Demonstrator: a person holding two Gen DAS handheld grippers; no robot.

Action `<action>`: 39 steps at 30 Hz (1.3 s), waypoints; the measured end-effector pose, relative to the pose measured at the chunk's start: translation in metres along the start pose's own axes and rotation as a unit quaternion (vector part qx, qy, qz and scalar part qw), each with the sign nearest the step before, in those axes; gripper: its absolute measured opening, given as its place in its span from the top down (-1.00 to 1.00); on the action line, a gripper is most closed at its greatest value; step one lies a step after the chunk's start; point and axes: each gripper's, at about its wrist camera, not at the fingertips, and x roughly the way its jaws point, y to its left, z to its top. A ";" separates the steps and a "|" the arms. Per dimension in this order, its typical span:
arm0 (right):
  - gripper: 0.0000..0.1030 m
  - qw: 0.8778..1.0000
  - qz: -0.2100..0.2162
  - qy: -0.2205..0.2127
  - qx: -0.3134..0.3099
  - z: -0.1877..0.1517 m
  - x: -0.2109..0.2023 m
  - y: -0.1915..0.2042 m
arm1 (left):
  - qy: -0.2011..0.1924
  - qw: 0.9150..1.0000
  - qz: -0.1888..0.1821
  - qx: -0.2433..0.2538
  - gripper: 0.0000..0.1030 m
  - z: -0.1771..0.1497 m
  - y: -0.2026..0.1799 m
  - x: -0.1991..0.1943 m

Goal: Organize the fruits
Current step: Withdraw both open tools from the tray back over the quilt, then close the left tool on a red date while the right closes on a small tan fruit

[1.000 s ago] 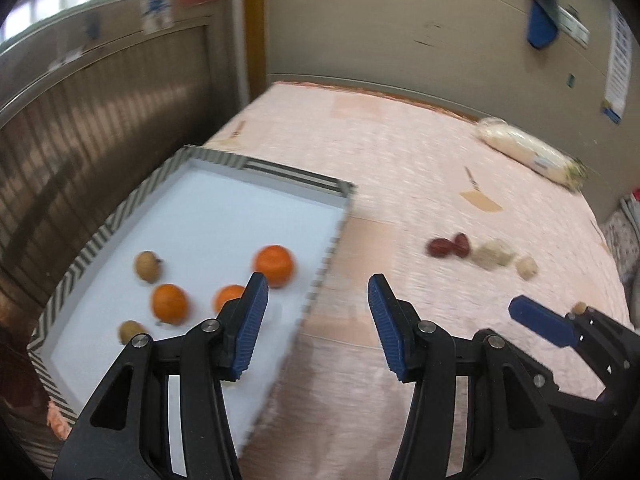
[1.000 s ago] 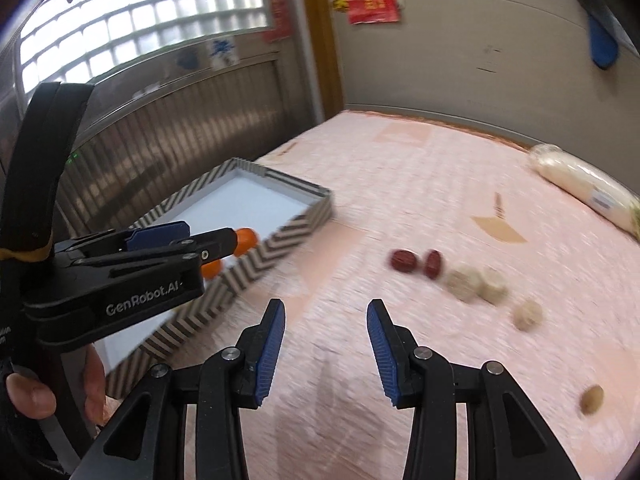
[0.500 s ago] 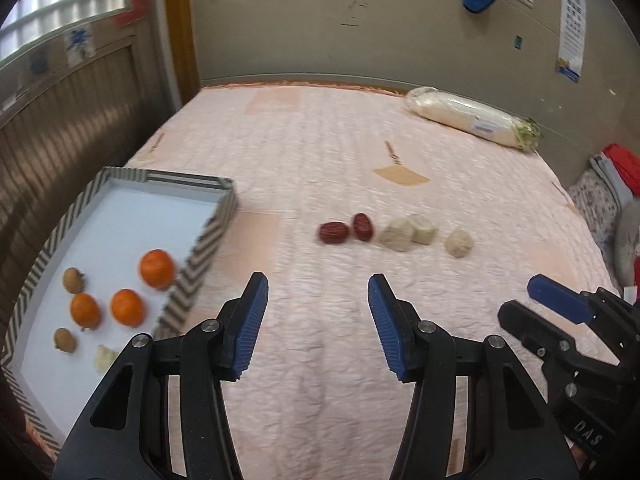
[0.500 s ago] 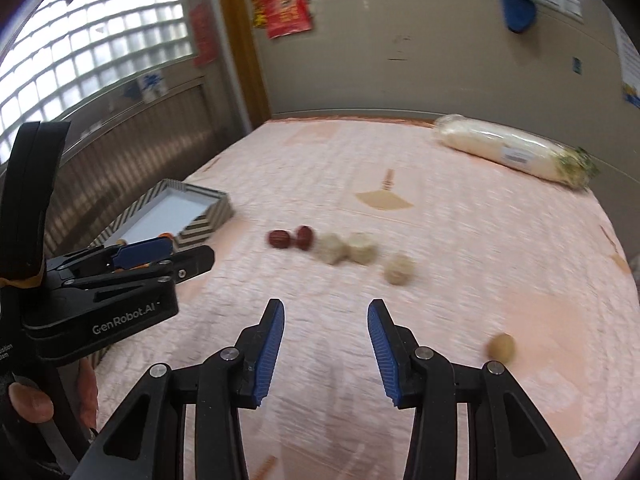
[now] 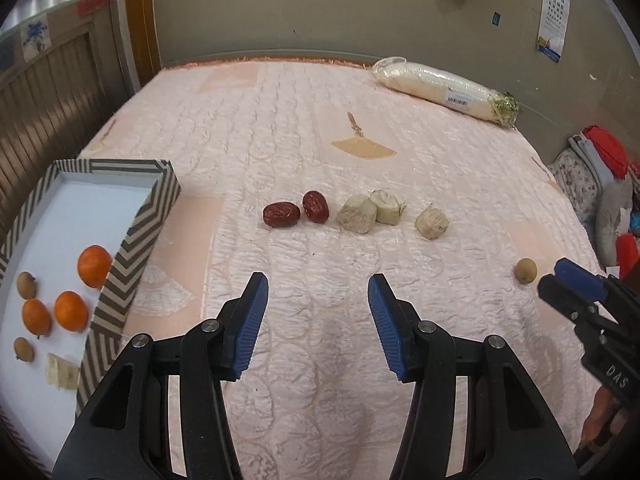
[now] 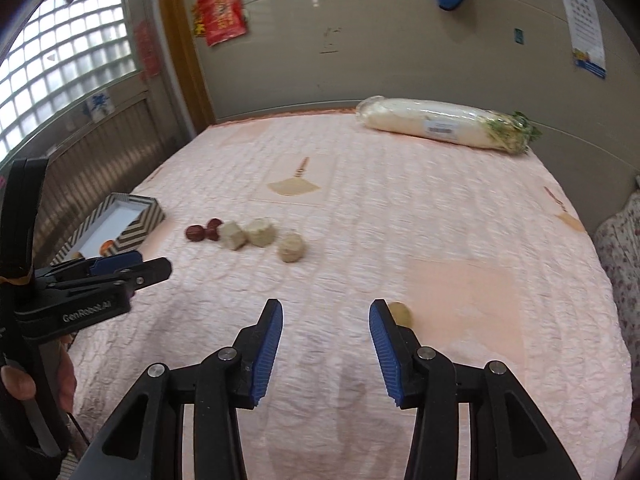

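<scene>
A: How did the left tool (image 5: 318, 320) stand?

B: Spread wide, nothing between its ribbed blue pads (image 5: 250, 322), hanging over the quilted pink bed cover (image 5: 320, 148). The right tool (image 6: 326, 340) was spread the same way, empty too.

A: And the fruit nearest them?

B: A small round tan longan (image 6: 401, 313) lay on the cover just beside the right tool's right-hand pad, partly hidden by it. From the left wrist view it sat near the right tool's tip (image 5: 525, 270).

A: Farther out?

B: Two wrinkled red dates (image 5: 296, 211) lay side by side: the left one's long axis ran across the view, the other's tilted up to the left. To their right were three pale, rough, chunky pieces (image 5: 390, 214), two touching and one apart.

A: The box?

B: The zigzag-striped tray (image 5: 136, 248) lay at the left with a white floor, holding three smooth oranges (image 5: 68, 296), two more longans (image 5: 26, 284) and one pale piece (image 5: 60, 372). A wrapped white radish (image 5: 444, 90) lay along the far edge, leafy end to the right.

A: Any change?

B: Half a second before, the tray filled more of the left view; it had slid toward the left edge, and the loose longan had come into sight.
</scene>
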 end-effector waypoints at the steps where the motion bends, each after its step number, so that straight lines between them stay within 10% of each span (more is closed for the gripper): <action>1: 0.16 1.000 -0.002 0.000 0.003 0.000 0.000 -0.003 | 0.004 1.000 -0.005 0.000 -0.01 0.001 0.002 0.002; 17: 0.14 1.000 0.007 0.004 0.009 -0.002 0.002 -0.007 | 0.053 0.998 -0.011 -0.019 -0.01 0.012 0.057 0.032; 39: 0.13 1.000 0.011 0.013 0.016 -0.004 0.005 -0.010 | 0.031 0.999 0.038 0.008 -0.01 0.052 0.030 0.075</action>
